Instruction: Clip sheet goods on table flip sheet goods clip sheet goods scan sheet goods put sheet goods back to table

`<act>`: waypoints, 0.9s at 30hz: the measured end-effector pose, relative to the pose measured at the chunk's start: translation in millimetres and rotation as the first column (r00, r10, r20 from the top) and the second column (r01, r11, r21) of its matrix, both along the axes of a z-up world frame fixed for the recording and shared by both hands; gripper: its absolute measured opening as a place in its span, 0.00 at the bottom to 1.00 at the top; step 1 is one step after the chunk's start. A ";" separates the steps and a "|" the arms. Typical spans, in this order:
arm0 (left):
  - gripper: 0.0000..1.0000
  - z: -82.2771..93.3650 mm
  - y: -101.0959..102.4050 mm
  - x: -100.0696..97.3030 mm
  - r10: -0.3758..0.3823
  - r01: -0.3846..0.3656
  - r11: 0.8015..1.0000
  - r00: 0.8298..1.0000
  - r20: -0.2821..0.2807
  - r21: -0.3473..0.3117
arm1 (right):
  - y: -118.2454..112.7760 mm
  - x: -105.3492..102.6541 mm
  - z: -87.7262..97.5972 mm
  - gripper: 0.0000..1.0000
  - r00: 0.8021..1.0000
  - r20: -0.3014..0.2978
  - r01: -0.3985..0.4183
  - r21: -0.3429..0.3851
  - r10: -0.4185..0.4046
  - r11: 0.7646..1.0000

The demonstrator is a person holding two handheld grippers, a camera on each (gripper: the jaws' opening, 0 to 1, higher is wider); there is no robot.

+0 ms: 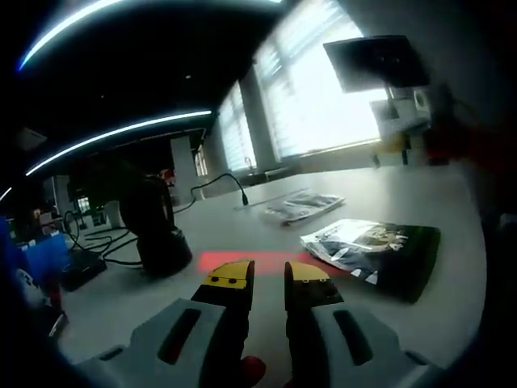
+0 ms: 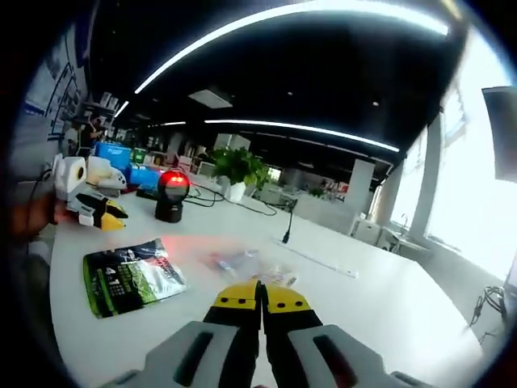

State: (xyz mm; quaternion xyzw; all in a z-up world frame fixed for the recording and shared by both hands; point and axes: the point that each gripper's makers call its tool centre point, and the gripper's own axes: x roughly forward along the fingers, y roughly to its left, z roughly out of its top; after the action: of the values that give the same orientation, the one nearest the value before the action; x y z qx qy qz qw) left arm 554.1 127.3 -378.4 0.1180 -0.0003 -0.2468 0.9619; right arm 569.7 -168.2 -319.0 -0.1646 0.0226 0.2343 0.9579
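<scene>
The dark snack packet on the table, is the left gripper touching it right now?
Apart. In the left gripper view, the left gripper has nothing between its jaws, and bare table separates its tips from the dark packet.

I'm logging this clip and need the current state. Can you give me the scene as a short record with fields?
surface: white table
goods: dark sheet packet lying flat, ungripped
other goods: clear packets farther along the table
scanner: black, red light on
left claw: open, empty, above the table
right claw: shut, empty
plant: potted, behind the scanner
</scene>
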 end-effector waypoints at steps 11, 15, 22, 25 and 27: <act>0.08 2.0 -1.3 -2.2 0.007 -0.007 1.000 1.000 0.007 0.013 | -4.6 -28.8 -22.4 0.00 0.999 -0.019 -0.044 0.036 0.045 0.998; 0.08 1.8 -1.1 -2.6 0.007 -0.007 1.000 1.000 0.004 0.014 | -4.8 -35.5 -30.8 0.00 0.997 -0.019 -0.068 0.036 0.068 0.997; 0.08 2.6 0.2 -0.9 0.010 -0.010 1.000 1.000 0.006 0.015 | -18.2 -44.0 -39.6 0.00 0.998 -0.024 -0.059 0.051 0.061 0.997; 0.08 3.0 1.3 -0.1 0.022 -0.022 1.000 1.000 0.011 0.021 | -21.9 -48.1 -41.0 0.00 0.998 -0.018 -0.056 0.068 0.057 0.996; 0.08 3.2 2.3 1.5 0.019 -0.020 1.000 1.000 0.012 0.017 | -23.6 -51.6 -42.2 0.00 0.998 -0.014 -0.059 0.079 0.060 0.995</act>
State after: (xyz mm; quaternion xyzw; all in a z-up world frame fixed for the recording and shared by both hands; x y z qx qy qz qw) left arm 555.6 129.6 -375.2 0.1278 -0.0026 -0.2368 0.9631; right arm 518.2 -191.8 -361.2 -0.1256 0.0162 0.2646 0.9560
